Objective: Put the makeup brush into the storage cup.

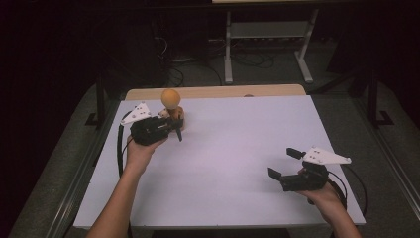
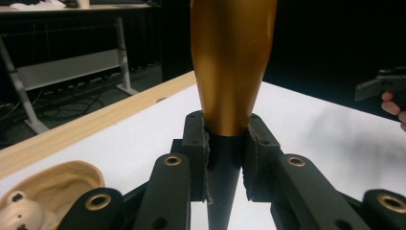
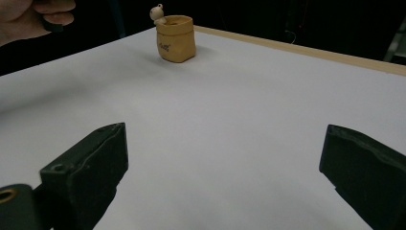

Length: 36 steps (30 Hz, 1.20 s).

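left gripper point(image 1: 171, 130), far left of the white table point(image 1: 237, 163): jaws clamped on the dark narrow end of an orange-gold club-shaped object point(image 2: 232, 62), which stands upright with its rounded top uppermost. just beside it sits a small tan sack-shaped pot point(image 3: 175, 38) with a bear figure point(image 3: 156, 12) at its rim. right gripper point(image 1: 283, 163), near right of the table: jaws spread wide, nothing between them, well apart from the pot.
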Tool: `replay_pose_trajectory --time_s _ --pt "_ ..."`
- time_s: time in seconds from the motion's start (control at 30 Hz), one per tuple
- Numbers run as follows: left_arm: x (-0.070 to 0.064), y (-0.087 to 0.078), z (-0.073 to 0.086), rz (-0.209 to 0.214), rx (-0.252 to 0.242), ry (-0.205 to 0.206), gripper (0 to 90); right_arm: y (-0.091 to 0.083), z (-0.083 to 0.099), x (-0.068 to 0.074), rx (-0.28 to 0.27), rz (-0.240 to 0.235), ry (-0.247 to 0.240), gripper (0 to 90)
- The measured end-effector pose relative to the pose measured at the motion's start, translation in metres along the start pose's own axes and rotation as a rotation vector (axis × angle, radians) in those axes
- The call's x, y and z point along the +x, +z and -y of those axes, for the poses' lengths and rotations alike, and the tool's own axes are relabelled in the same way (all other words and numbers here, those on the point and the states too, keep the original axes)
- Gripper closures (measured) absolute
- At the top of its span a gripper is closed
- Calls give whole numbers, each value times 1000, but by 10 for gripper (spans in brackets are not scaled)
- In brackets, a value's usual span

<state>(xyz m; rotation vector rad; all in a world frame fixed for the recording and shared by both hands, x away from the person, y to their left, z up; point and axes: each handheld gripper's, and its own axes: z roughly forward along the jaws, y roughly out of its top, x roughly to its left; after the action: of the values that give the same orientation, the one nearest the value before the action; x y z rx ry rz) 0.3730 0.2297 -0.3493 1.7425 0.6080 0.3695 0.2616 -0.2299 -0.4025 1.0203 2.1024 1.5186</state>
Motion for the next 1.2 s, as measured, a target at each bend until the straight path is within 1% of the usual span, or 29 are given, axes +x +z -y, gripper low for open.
replay_pose_trajectory --time_s 0.03,0.1,0.17,0.33,0.37,0.4,0.43,0.47,0.53,0.57,0.67,0.73,0.83,0.93,0.97,1.0,1.07,1.2 --pt "1 1 -1 1 -8 -5 742 0 0 0 1 -3 0 23" --pt "1 1 -1 1 -8 -5 741 0 0 1 2 -3 -1 23" --pt "4 3 -5 -8 -9 3 741 1 1 1 6 -1 1 23" --pt "10 3 -11 -23 -19 1 742 1 1 0 6 -2 0 23" --pt "11 3 -12 -27 -18 8 742 1 1 0 7 -1 0 23" --pt "14 3 -14 -32 -21 1 742 2 1 0 9 -1 -4 23" --pt "14 3 -14 -32 -21 1 742 2 1 0 9 -1 -4 23" --pt "18 4 -15 -42 -17 0 741 2 1 0 9 -1 -3 23" --pt "18 4 -15 -42 -17 0 741 1 1 0 8 0 0 23" --pt "25 5 -16 -53 -16 -5 742 1 1 0 6 0 2 23" --pt "30 7 -17 -71 -14 -8 741 1 1 0 5 0 2 23" --pt "34 8 -16 -78 -17 -21 741 1 1 0 5 -1 3 23" --pt "40 11 -16 -92 -14 -25 742 1 1 0 6 -1 2 24" --pt "46 14 -16 -104 -23 -38 741 1 1 0 4 -2 2 24" --pt "48 15 -16 -110 -23 -30 741 1 1 0 2 -2 6 24" --pt "50 16 -16 -113 -28 -32 741 1 1 0 1 -1 7 24" --pt "53 18 -17 -123 -23 -21 741 1 1 -1 2 0 10 24" --pt "59 23 -18 -137 -27 -19 741 1 1 -1 0 -1 9 24"
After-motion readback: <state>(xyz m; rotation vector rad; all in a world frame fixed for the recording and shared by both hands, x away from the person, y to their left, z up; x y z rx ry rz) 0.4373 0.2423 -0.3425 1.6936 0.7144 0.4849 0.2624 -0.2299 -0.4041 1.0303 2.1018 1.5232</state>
